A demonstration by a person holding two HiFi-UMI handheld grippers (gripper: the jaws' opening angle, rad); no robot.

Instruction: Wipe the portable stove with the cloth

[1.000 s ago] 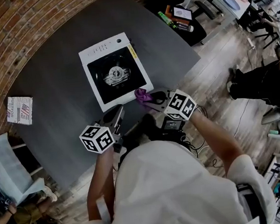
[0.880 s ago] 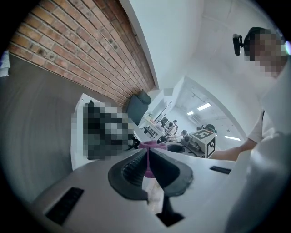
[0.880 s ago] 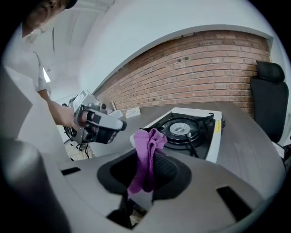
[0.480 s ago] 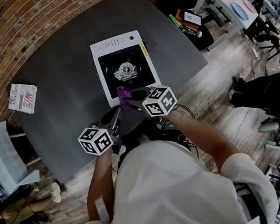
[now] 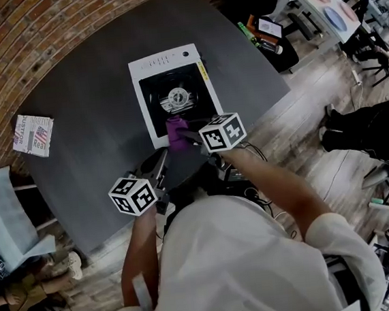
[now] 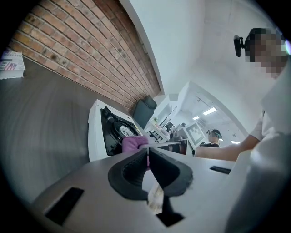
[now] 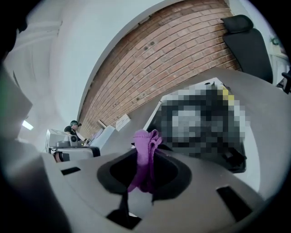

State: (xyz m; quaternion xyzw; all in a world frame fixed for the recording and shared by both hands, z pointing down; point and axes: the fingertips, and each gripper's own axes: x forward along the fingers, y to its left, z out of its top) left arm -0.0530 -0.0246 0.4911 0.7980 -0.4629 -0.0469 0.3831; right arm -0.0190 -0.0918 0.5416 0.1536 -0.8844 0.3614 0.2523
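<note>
The portable stove [image 5: 148, 87] is white with a black top and a round burner, and it sits on the dark grey table [image 5: 89, 127]. My right gripper [image 5: 184, 134] is shut on a purple cloth [image 5: 175, 130], which rests at the stove's near edge, left of its middle. In the right gripper view the cloth [image 7: 145, 152] bunches up between the jaws of the right gripper [image 7: 144, 169], with the stove [image 7: 159, 116] just beyond. My left gripper [image 5: 160, 163] hovers over the table short of the stove, shut and holding nothing. From the left gripper [image 6: 148, 154] I see the stove [image 6: 94, 132] and the cloth [image 6: 133, 143].
A printed paper packet [image 5: 33, 135] lies at the table's left side near the brick wall [image 5: 6, 46]. Bottles and a tablet [image 5: 262, 30] rest on a dark stand beyond the table's right edge. Wooden floor and people surround the table.
My right gripper has carried the purple cloth leftward from the stove's near right corner to its near edge left of middle. The left gripper has stayed put.
</note>
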